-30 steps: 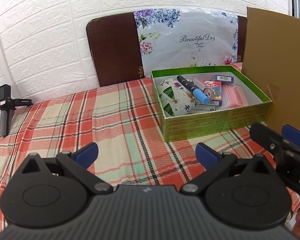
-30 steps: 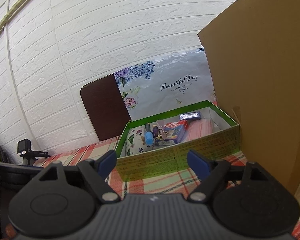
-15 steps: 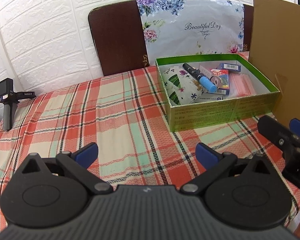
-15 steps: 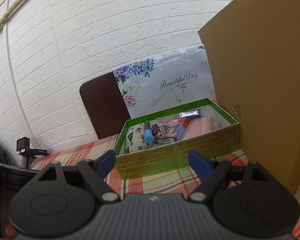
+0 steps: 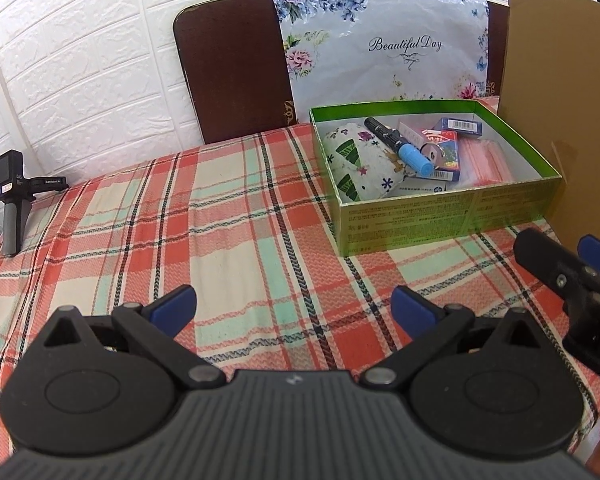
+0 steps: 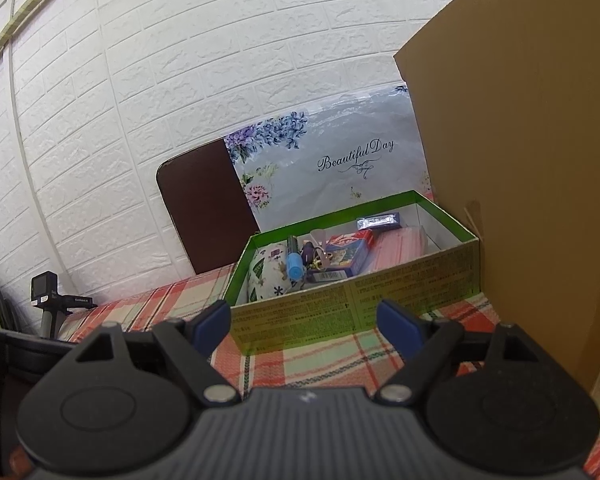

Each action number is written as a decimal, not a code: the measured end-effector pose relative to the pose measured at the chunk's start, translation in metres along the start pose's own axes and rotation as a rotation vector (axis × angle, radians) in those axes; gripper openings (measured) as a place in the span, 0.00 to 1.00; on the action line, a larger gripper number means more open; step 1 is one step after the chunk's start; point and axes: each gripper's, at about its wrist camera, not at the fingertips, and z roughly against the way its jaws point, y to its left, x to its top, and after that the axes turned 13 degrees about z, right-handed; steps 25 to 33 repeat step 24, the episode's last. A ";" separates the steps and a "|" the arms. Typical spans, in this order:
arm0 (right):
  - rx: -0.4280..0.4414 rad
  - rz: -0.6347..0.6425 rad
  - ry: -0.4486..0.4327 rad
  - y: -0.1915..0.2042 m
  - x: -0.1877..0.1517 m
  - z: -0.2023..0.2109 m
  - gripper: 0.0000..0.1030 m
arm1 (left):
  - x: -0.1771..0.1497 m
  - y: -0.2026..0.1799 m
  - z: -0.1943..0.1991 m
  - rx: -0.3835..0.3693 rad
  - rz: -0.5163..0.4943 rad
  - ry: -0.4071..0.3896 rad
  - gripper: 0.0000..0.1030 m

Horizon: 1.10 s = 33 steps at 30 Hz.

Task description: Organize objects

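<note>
A green box [image 5: 440,222] stands on the plaid tablecloth [image 5: 220,216] at the right. It holds a white patterned pouch [image 5: 360,168], a black pen with a blue cap [image 5: 400,144], a red and blue card pack [image 5: 446,152], a blue pack [image 5: 460,125] and a pink packet [image 5: 484,160]. My left gripper [image 5: 294,304] is open and empty above the cloth, in front of the box and to its left. My right gripper [image 6: 304,322] is open and empty, just in front of the box [image 6: 356,304]. It also shows in the left wrist view [image 5: 572,268] at the right edge.
A tall cardboard sheet [image 5: 560,100] stands right of the box, also in the right wrist view [image 6: 532,160]. A brown board [image 5: 236,68] and a floral bag [image 5: 384,52] lean on the white brick wall. A small camera on a grip [image 5: 10,200] stands at the table's left edge.
My left gripper has risen and tilted down, so the box sits lower in its view. My right gripper has shifted slightly; the box sits a little further right. Both stay open.
</note>
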 end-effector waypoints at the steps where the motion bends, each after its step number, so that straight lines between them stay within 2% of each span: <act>1: 0.000 0.000 0.000 0.000 0.000 0.000 0.81 | 0.000 0.000 0.000 -0.001 0.000 0.002 1.00; 16: 0.001 0.001 0.002 0.000 -0.001 -0.002 0.81 | -0.001 -0.001 -0.003 -0.003 0.005 0.015 1.00; 23: -0.004 0.010 -0.007 -0.001 -0.004 -0.004 0.82 | 0.001 0.000 0.006 -0.042 0.009 -0.044 1.00; 33: -0.006 0.013 -0.009 -0.001 -0.004 -0.004 0.83 | 0.002 0.000 0.007 -0.045 0.011 -0.045 1.00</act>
